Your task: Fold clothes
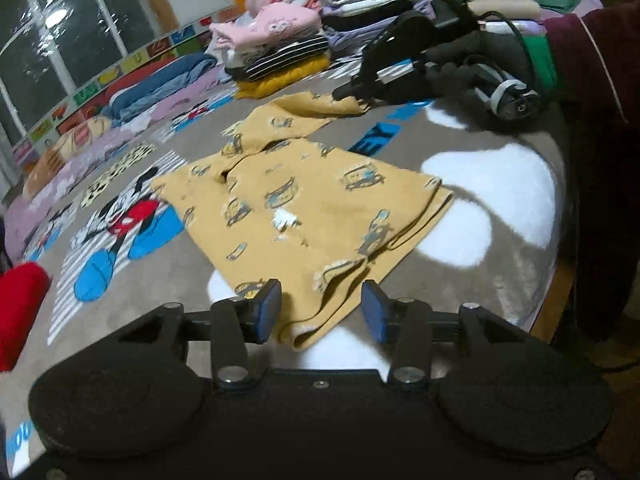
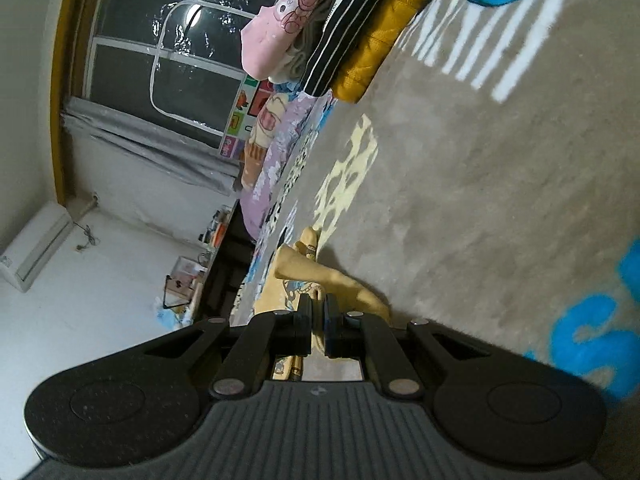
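Right fingers [image 2: 306, 312] on yellow garment [image 1: 304, 208] edge

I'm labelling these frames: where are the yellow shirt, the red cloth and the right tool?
yellow shirt [image 1: 320, 208]: left wrist view, middle of its body.
red cloth [image 1: 20, 308]: left wrist view, its centre.
right tool [image 2: 318, 320]: right wrist view, between its fingertips, clamping yellow fabric.
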The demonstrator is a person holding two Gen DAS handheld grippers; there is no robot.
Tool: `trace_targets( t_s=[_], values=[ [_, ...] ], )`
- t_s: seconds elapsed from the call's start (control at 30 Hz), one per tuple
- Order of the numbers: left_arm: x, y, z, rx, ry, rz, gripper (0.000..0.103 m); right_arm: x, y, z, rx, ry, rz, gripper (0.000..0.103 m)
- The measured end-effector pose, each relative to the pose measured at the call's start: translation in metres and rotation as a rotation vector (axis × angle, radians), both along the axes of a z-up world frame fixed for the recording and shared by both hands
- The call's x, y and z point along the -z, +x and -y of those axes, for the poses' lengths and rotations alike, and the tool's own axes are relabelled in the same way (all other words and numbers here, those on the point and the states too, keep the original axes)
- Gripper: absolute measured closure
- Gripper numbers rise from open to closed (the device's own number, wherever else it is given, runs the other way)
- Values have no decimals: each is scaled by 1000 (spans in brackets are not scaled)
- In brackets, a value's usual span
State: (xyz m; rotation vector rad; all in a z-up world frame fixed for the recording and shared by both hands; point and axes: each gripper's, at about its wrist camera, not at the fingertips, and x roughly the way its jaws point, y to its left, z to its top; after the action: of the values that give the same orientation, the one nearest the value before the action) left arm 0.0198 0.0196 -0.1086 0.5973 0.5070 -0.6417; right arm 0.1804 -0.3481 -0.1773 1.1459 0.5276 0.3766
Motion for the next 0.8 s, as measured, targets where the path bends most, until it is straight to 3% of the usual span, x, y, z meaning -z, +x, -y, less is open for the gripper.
trace_targets(
  t_s=[0.1,0.2,0.33,0.7,0.8],
  values=[
    [-2,-4,9,-15,3,10,60,2,1,0,-1,7,4,95],
    [3,-9,15,-51,58,61,68,3,1,2,-1,11,8,95],
    [8,-15,21,-100,130,128,71,3,0,3,0,17,14,95],
    [21,-32,28,-138,297,282,71,5,-3,5,10,37,31,95],
    [28,-32,34,-142,335,312,87,5,-3,5,13,34,31,95]
  ],
)
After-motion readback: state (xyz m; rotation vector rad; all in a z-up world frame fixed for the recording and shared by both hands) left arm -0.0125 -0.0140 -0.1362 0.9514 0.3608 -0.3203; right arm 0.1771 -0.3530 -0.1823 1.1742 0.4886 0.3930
